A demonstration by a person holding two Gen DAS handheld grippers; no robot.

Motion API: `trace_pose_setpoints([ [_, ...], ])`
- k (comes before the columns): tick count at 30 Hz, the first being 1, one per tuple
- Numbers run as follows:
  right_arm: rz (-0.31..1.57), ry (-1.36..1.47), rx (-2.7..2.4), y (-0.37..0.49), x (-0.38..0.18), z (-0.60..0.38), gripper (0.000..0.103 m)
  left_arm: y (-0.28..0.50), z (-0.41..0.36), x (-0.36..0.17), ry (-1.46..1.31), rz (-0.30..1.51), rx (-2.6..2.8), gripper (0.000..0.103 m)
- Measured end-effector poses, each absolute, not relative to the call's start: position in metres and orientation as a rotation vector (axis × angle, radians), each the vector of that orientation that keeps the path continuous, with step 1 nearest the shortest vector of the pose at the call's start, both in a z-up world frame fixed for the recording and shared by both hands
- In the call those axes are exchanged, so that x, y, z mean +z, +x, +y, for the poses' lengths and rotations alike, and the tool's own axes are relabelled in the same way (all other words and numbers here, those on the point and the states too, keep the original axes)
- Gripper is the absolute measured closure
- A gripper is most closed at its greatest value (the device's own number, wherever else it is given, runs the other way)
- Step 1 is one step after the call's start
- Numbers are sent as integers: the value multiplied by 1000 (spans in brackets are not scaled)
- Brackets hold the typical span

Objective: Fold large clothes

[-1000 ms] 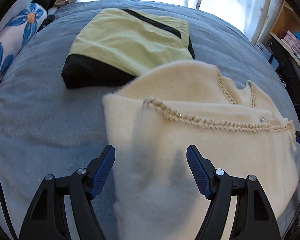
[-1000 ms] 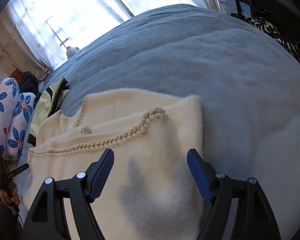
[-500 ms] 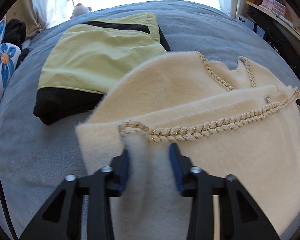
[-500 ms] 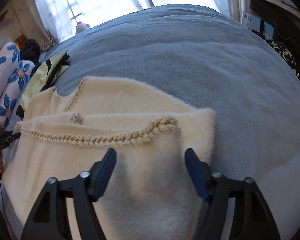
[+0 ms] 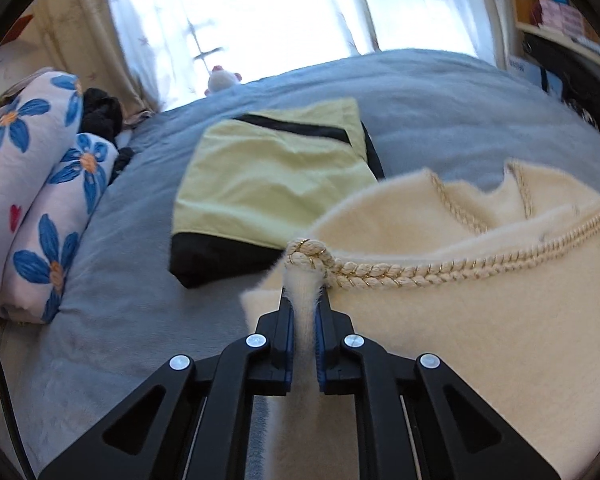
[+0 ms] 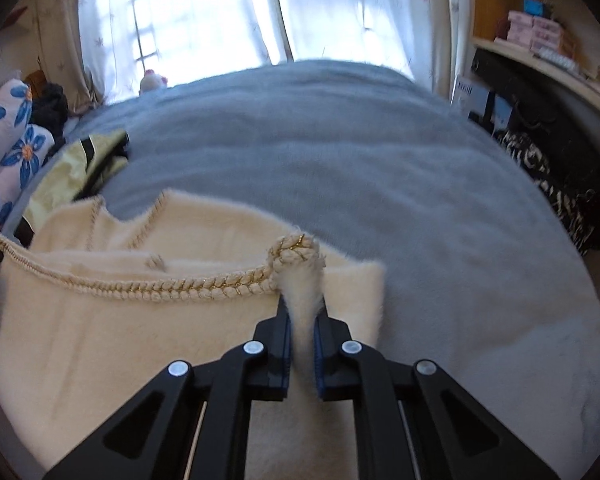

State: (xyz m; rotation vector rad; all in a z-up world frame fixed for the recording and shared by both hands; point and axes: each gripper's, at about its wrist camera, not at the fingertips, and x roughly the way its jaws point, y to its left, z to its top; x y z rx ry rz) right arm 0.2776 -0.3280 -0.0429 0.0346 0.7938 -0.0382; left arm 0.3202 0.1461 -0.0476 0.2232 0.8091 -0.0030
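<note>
- The cream sweater [image 5: 460,340] lies flat on the grey bed [image 5: 140,320], near the front edge, with its braided trim [image 5: 420,270] running across the top layer.
- The left gripper [image 5: 303,312] is closed tight on a pinch of fleece at the trim's left end; only a thin ridge of cloth separates the pads.
- The right gripper [image 6: 302,312] is clamped the same way on the trim's right end [image 6: 296,250].
- The step in hand looks like lifting this trimmed edge to carry it over for a fold.
- To do it well, raise both ends together and level, so the trim stays straight between the grips.
- Keep light tension sideways; slack would let the middle sag and crease.
- Carry the edge far enough to meet the neckline [image 5: 480,196] squarely, then lower it before letting go.
- Steer clear of the folded green garment [image 5: 272,184] just beyond the sweater's left corner.
- The fleece looks thick and slippery, so a shallow pinch may slide out.
</note>
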Motion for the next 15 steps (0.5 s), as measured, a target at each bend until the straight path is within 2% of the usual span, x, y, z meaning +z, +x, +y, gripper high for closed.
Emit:
trace_pose_setpoints([
  [8, 638, 16, -121, 295, 4, -323, 95, 332, 150, -1, 178, 682, 108, 97],
  [15, 652, -21, -184, 348, -14, -314, 95, 379, 151, -18, 119, 702, 156, 97],
])
